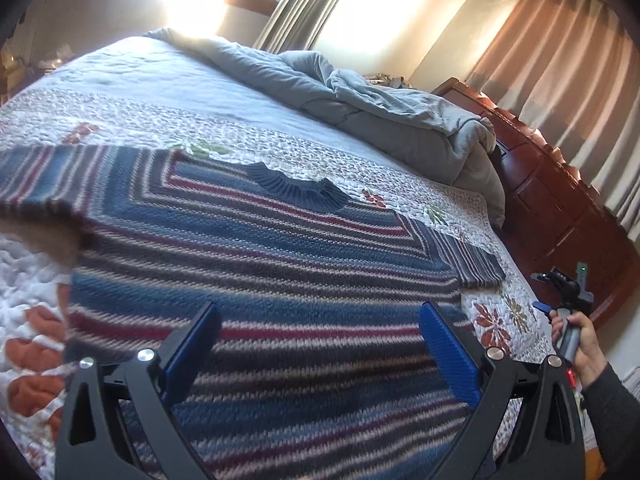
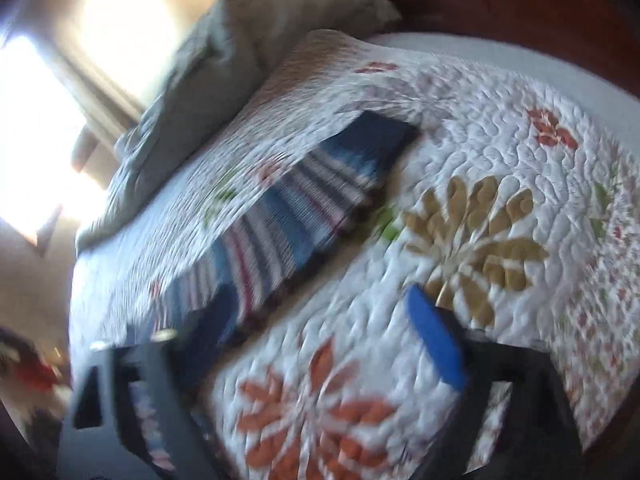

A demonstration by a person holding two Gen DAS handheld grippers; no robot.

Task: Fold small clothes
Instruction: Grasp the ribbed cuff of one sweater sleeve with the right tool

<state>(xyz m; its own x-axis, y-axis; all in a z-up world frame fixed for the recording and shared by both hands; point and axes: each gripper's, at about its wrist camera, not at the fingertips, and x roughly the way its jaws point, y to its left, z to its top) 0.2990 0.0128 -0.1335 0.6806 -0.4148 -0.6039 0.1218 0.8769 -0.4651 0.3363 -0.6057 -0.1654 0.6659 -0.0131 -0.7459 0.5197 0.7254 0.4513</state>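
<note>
Across the bed [image 1: 168, 92], from about nine o'clock to three o'clock in my left view, the striped sweater [image 1: 256, 248] lies spread flat on the flowered quilt [image 1: 492, 320], collar [image 1: 300, 188] at twelve o'clock, one sleeve out toward three o'clock. I judge it is laid out like this so the sleeves can be folded in first; no fold is made yet on the side I can see, though the cloth at nine o'clock looks lifted or turned, too blurred to say.

My left fingers [image 1: 320, 344] stand wide over the lower body of the sweater, nothing between them, angled down as if to reach the hem. My right hand [image 1: 576, 344] sits at four o'clock off the bed's edge, gripping its handle.

In the right view, all smeared, my right fingers [image 2: 316, 344] stand apart over bare quilt, holding nothing; the sleeve [image 2: 304, 196] runs from eight o'clock toward one o'clock just beyond them, apart from the pads. I reckon the cuff is the next thing to take.

No basket or box shows; a grey duvet [image 1: 360, 92] is bunched at one o'clock.
</note>
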